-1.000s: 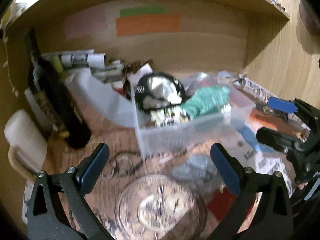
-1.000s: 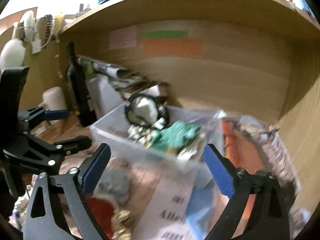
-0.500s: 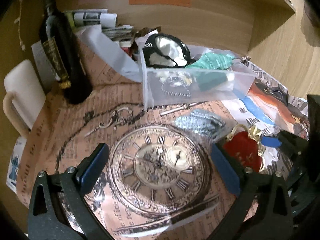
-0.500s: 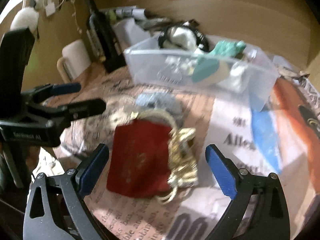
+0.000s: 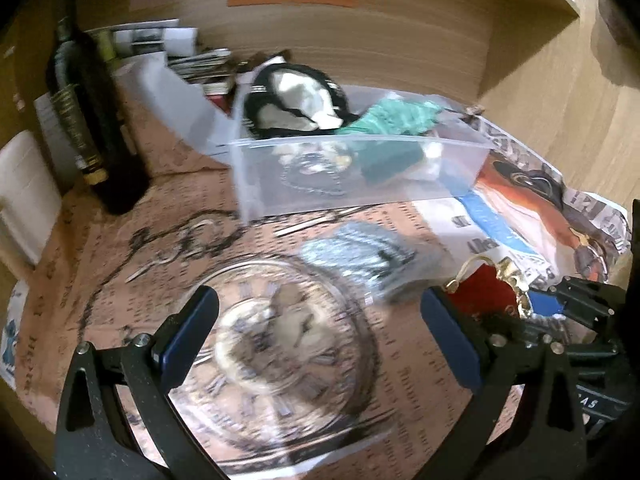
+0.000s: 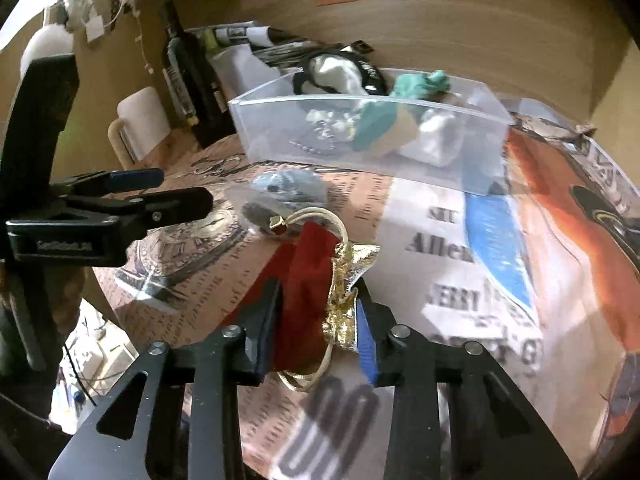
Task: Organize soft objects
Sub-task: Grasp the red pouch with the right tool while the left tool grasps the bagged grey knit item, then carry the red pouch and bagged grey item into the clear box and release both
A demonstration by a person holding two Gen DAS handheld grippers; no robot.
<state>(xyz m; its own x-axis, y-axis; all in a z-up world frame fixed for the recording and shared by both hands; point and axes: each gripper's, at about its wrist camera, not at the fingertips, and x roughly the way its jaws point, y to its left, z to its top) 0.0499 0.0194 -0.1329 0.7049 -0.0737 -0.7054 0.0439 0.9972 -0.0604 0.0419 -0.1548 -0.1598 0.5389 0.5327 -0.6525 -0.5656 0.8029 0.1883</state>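
A red velvet pouch [image 6: 308, 280] with a gold drawstring top lies on the printed table cover; it also shows in the left wrist view [image 5: 484, 284]. My right gripper [image 6: 318, 334] is shut on the red pouch. My left gripper [image 5: 320, 340] is open and empty above the printed clock picture; it also shows in the right wrist view [image 6: 160, 190]. A grey-blue soft pouch [image 5: 360, 252] lies between the grippers and a clear plastic bin [image 5: 260, 184]. The bin holds a black-and-white soft item [image 5: 300, 100], a green cloth [image 5: 396, 116] and small pieces.
A dark wine bottle [image 5: 88, 120] stands at the left, a cream mug [image 5: 24, 192] beside it. Papers and a white sheet [image 5: 176, 92] lean behind the bin. Wooden walls close the back and right. The table edge [image 6: 104, 296] drops off at the left.
My right gripper has closed on the red pouch, which it stood open over half a second ago. My left gripper has tilted up a little and stays open.
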